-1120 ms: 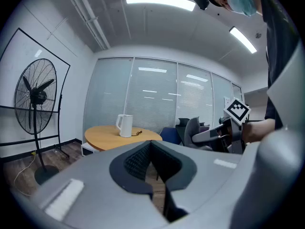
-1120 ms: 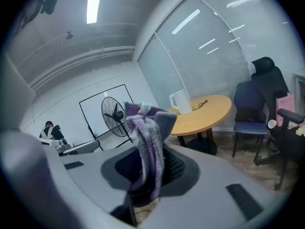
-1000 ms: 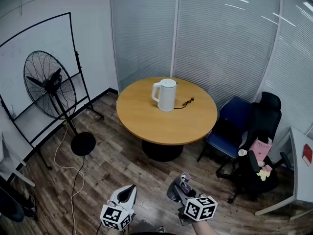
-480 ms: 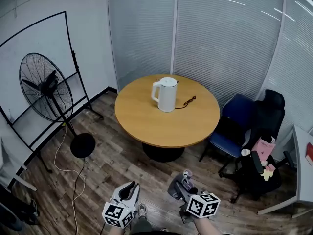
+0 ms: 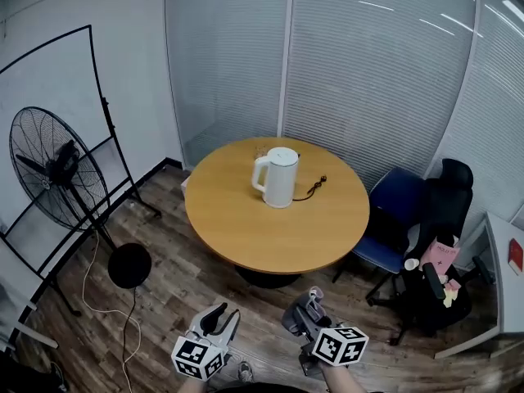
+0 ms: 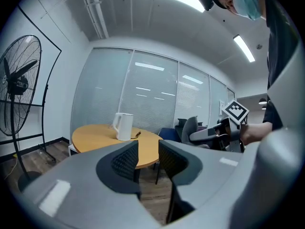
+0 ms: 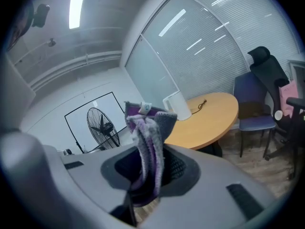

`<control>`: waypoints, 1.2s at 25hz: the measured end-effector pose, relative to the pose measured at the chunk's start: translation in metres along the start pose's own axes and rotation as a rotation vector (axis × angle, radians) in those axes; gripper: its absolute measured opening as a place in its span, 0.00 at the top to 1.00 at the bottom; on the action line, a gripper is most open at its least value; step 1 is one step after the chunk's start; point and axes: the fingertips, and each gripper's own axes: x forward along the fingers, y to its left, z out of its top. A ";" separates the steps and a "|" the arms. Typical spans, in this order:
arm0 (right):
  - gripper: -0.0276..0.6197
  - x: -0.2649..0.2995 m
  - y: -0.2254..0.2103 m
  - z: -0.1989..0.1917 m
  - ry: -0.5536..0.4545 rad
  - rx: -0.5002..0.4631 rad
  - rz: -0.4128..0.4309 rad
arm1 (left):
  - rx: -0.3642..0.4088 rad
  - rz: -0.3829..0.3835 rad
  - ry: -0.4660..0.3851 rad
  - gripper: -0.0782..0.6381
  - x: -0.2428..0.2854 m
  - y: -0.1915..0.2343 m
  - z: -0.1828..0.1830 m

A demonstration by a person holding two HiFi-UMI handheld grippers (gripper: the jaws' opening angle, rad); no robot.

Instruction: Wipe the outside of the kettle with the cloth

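Observation:
A white kettle stands upright on the round wooden table, far ahead of both grippers. It also shows in the left gripper view and the right gripper view. My left gripper is low in the head view; its jaws have just been opening and stand apart with nothing between them. My right gripper is shut on a grey and purple cloth, which sticks up between the jaws.
A black cable lies on the table beside the kettle. A standing fan and a whiteboard frame are at the left. A blue chair and a black office chair stand right of the table. Wooden floor lies between me and the table.
Both grippers and the view have moved forward toward the table. The left jaws, shut before, now stand apart. The cloth stays in the right gripper.

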 end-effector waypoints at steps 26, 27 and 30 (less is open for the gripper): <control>0.81 0.159 -0.064 0.082 0.029 0.019 -0.002 | -0.011 -0.014 0.026 0.73 0.155 0.109 0.029; 0.81 0.166 -0.069 0.087 0.034 0.016 0.006 | -0.012 -0.008 0.021 0.73 0.165 0.111 0.031; 0.81 0.186 -0.087 0.104 0.047 0.002 0.023 | -0.012 0.005 0.010 0.73 0.194 0.116 0.037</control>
